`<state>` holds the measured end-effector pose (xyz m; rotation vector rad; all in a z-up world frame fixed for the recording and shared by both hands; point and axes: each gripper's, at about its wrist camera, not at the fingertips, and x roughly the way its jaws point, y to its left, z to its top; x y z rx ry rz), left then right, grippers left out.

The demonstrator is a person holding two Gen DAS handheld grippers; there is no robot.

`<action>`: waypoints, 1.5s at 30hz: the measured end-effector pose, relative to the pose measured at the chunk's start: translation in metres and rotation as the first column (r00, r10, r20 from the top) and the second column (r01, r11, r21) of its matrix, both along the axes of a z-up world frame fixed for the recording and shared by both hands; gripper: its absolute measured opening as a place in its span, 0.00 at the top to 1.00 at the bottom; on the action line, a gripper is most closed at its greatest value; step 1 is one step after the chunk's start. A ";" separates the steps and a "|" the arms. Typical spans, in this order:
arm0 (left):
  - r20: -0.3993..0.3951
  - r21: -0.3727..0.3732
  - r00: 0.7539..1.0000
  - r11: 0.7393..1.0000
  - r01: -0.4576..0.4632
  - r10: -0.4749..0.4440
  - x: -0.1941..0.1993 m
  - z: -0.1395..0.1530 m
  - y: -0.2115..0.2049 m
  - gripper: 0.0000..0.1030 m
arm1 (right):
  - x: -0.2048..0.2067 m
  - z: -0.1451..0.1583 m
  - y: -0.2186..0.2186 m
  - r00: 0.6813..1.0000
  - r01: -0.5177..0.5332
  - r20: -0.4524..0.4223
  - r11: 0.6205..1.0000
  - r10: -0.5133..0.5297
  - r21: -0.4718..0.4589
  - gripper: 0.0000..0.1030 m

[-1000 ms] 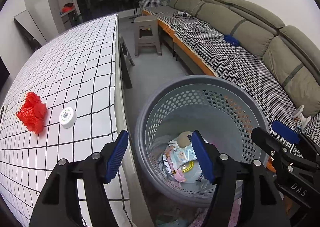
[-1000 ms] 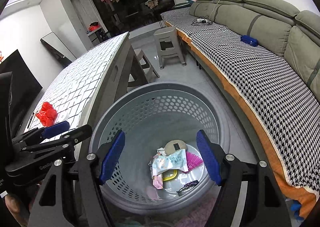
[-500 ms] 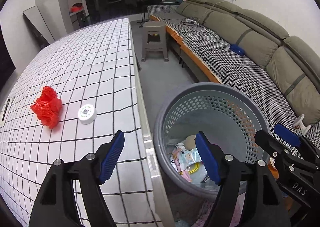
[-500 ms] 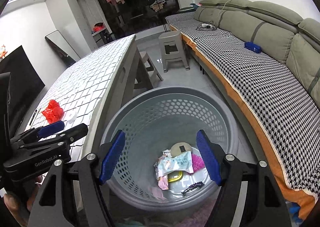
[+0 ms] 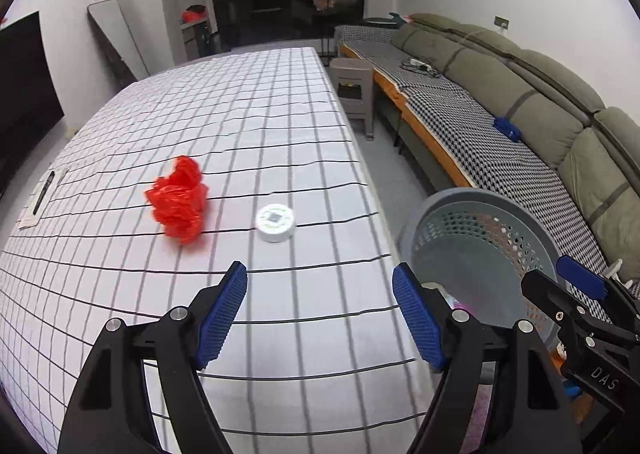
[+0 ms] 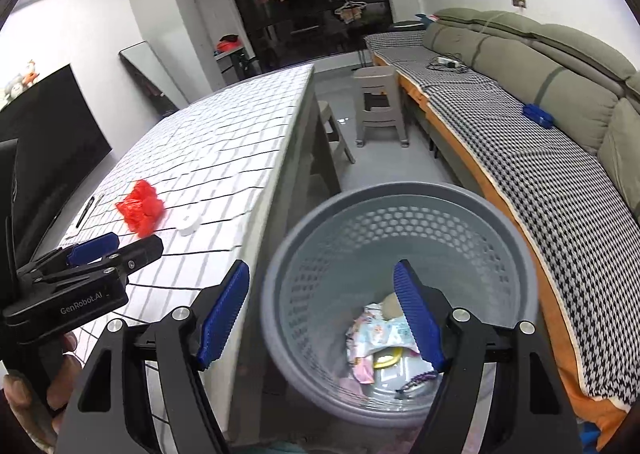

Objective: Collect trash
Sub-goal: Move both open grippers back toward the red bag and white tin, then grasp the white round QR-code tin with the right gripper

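We see a plastic stool (image 5: 353, 92) between the checked tablecloth (image 5: 248, 110) and the olive sofa (image 5: 532, 94), where a blue object (image 5: 507, 128) lies on the houndstooth cover (image 5: 472, 126).

Left wrist view: above the grid-cloth table (image 5: 280, 126), tilted down, close over its near end, basket (image 5: 480, 206) at right. Right wrist view: off the table's edge, tilted down into the basket (image 6: 400, 194), close. Shared: table (image 6: 224, 150), basket, red bag (image 5: 178, 198) (image 6: 140, 208), sofa (image 5: 540, 94) (image 6: 520, 50).
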<state>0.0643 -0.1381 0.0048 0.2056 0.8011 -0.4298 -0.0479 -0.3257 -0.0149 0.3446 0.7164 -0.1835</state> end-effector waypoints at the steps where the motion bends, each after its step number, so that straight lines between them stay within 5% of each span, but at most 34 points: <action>1: 0.003 -0.001 1.000 1.000 -0.010 0.010 0.001 0.001 0.006 0.28 | 0.004 0.001 0.005 1.000 -0.011 0.002 1.000 0.011 -0.004 0.30; 22: -0.004 0.007 0.964 0.964 -0.265 0.265 0.045 -0.005 0.132 0.28 | 0.110 -0.003 0.108 0.961 -0.276 -0.046 0.961 0.274 -0.035 0.30; 41: -0.055 0.007 0.953 0.955 -0.298 0.298 0.080 -0.020 0.140 0.28 | 0.193 -0.035 0.128 0.920 -0.356 -0.207 0.930 0.332 -0.091 0.31; 45: -0.064 0.003 0.952 0.954 -0.300 0.300 0.084 -0.023 0.139 0.28 | 0.201 -0.042 0.133 0.914 -0.363 -0.235 0.925 0.330 -0.111 0.39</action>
